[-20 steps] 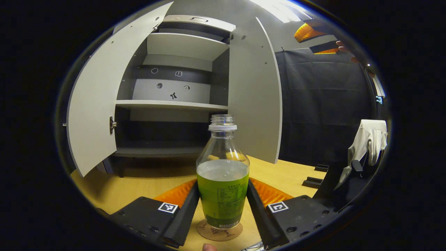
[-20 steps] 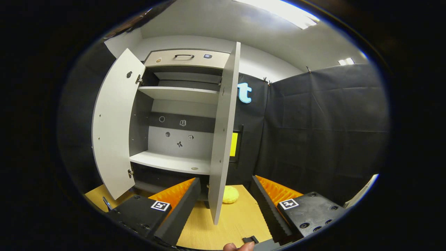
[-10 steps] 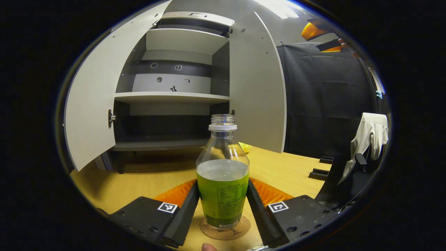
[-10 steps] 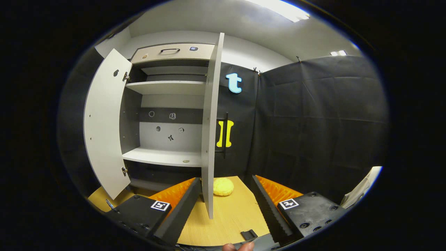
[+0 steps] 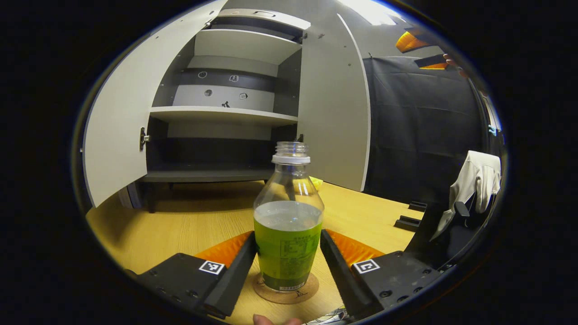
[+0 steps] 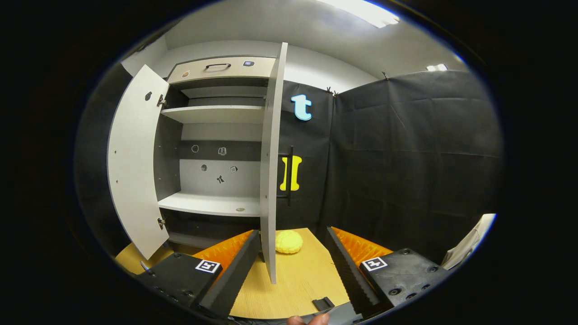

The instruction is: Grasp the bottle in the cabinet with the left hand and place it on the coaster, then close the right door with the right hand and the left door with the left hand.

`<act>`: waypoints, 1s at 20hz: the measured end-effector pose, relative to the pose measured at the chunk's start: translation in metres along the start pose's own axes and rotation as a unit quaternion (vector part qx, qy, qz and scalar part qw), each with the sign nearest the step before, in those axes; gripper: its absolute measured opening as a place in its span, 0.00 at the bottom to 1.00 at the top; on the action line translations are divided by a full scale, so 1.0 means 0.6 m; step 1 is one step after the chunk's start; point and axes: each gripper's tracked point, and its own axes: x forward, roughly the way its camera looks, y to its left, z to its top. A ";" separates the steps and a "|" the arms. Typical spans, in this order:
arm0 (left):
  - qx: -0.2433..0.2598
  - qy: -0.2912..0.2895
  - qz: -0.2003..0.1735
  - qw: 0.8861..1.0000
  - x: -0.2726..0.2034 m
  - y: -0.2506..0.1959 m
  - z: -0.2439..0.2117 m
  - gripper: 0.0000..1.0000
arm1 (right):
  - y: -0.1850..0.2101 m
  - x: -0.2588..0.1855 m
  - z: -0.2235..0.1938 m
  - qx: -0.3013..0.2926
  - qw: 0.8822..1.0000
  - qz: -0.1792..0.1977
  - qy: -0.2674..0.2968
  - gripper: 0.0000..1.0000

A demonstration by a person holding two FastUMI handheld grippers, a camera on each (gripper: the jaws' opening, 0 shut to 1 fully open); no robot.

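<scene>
Ahead, in the left gripper view, the cabinet point(image 5: 226, 113) is standing with both doors swung out: the left door point(image 5: 119, 126) is reaching toward nine o'clock and the right door point(image 5: 334, 113) toward one o'clock, its lower edge hanging above the wooden table point(image 5: 180, 225). Bare tabletop is lying open between the cabinet's foot and the left gripper point(image 5: 287, 266). The bottle point(image 5: 289, 221), uncapped and partly filled with green liquid, is standing upright on the round coaster point(image 5: 286, 291) at six o'clock, right between the gripper's two fingers; both fingers are lying against the bottle's sides, pinching it. A white garment point(image 5: 474, 185) is hanging over a dark stand at three o'clock. In the right gripper view, the right gripper point(image 6: 293, 271) is hovering with its fingers spread wide and nothing between them, and the right door point(image 6: 271, 162) is showing edge-on, its thin front edge running from twelve o'clock down to just above the table point(image 6: 293, 284) in the gap between the fingers. A yellow round object point(image 6: 289, 241) is sitting on the table just beyond the door's foot. To the door's right, the dark booth wall is leaving open room toward three o'clock.
</scene>
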 end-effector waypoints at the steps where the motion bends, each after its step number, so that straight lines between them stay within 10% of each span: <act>1: -0.003 -0.001 0.001 1.000 -0.002 0.002 0.004 0.91 | 0.001 0.001 -0.001 0.002 1.000 0.002 0.001 0.98; 10: 0.006 0.027 0.031 0.999 -0.078 0.013 0.008 0.95 | -0.022 0.057 0.010 0.021 1.000 0.013 0.001 0.98; 20: -0.032 -0.054 0.175 0.983 -0.179 0.068 0.264 0.95 | -0.090 0.230 0.039 0.037 0.999 0.019 -0.015 0.98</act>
